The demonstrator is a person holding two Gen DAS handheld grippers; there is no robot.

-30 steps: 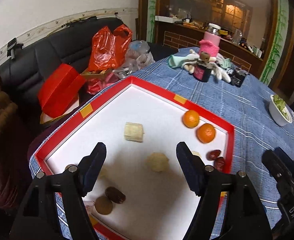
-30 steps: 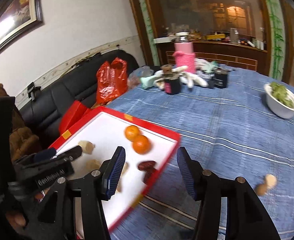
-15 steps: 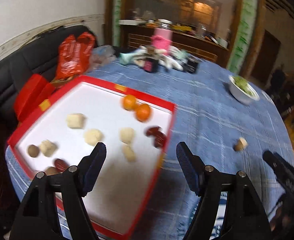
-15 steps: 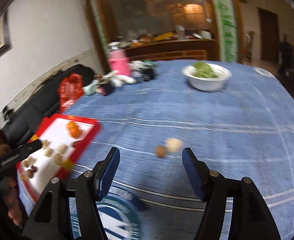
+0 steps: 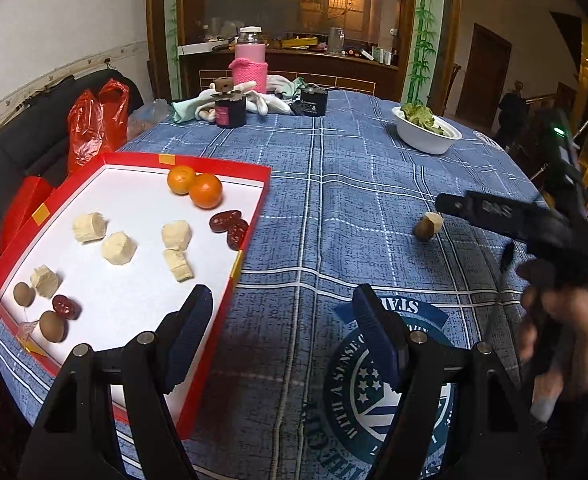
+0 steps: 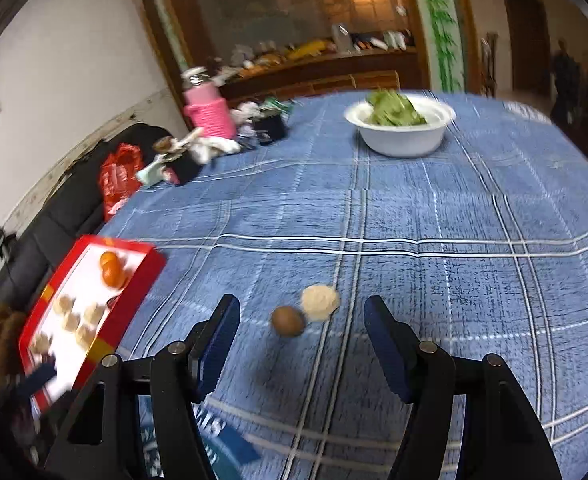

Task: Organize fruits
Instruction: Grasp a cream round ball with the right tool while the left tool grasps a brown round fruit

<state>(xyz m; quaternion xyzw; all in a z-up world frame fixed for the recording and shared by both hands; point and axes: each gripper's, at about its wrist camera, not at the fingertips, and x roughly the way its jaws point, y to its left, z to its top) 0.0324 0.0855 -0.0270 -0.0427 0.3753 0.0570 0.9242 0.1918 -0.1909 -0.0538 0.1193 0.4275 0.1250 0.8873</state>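
Right gripper [image 6: 300, 344] empty, jaws closing, above brown fruit [image 6: 288, 320] mid-table; straddle it alone, avoid touching banana piece [image 6: 320, 302].

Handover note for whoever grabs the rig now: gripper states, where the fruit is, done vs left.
Left hand-held gripper: open, empty, over the near corner of the red tray and the tablecloth beside it.
Right hand-held gripper: empty, jaws closing, aimed at the loose fruit; nothing between them yet.
In the tray: two oranges, pale fruit chunks, red dates, small brown fruits.
Left: one brown fruit and one pale chunk, side by side on the blue tablecloth. Move both into the tray.
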